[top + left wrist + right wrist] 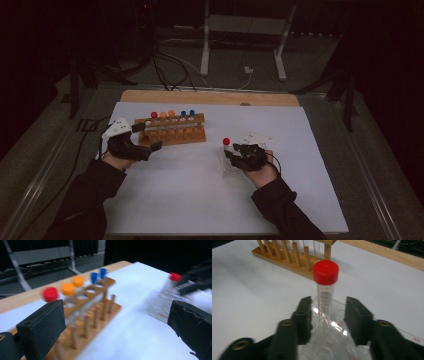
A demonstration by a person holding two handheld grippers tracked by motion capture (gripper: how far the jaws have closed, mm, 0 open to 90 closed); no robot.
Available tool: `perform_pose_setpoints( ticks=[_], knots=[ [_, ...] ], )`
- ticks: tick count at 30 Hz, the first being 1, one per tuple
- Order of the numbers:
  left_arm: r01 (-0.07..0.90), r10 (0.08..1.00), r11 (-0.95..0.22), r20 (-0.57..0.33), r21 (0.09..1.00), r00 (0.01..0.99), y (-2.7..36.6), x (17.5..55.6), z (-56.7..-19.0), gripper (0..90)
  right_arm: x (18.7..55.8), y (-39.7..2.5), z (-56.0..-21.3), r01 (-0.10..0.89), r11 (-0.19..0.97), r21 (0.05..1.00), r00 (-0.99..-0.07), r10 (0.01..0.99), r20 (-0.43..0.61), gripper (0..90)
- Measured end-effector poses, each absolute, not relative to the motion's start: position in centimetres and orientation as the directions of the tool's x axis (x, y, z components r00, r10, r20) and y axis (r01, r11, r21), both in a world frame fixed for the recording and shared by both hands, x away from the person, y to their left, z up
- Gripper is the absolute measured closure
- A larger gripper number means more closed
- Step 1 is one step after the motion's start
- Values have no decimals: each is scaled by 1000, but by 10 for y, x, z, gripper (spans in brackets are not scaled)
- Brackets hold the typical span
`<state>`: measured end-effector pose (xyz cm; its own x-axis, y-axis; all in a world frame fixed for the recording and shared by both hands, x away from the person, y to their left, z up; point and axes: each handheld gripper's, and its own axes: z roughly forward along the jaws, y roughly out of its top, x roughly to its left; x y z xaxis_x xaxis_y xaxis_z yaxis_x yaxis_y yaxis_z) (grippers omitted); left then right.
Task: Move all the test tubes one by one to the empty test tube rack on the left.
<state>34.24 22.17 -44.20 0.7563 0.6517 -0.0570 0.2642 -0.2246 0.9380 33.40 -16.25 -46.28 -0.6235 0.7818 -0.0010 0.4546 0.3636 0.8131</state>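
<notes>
Work in hand: moving capped tubes between a clear plastic rack [332,340] and a wooden tube rack [172,131], judged from the layout

Red-capped tube [325,291]: upright in the clear plastic rack, right of centre on the tabletop [200,200], well apart from the wooden tube rack; graduated wall and red cap free above the rack, so easy to take from the side

Right gripper [328,315]: fingers [303,317] parted to a moderate gap either side of the tube, just beside it, not pressing on it; probably lined up for a grasp low on the tube body, below the cap

Left gripper [115,325]: fingers [42,327] spread wide, holding nothing, just beside the near left end of the wooden tube rack; likely placed there to steady the rack or wait for a hand-over

Wooden tube rack: at the back left of the tabletop, carrying a red cap [50,294], two orange caps [68,288] and two blue caps [94,277] in a row; holes towards its right end look free

Clear plastic rack: flat on the tabletop under the right gripper, other wells seemingly empty

Likely next: closing squarely on the tube, then a straight lift so the light plastic rack does not come up with it
</notes>
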Motion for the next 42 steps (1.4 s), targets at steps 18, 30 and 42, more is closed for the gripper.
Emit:
perform_pose_setpoints(
  ticks=[18,30,42],
  knots=[
    [223,523,-234,-72,946,849,198,320,-423,25,306,-163,-410,267,347,899,-644,758,-101,751],
    [152,352,-250,-57,956,934,151,296,-417,178,278,-109,-432,265,457,849,-810,584,-62,751],
    [91,315,-322,16,942,949,121,299,-434,549,274,-98,-441,278,480,832,-833,552,-41,751]
  ],
)
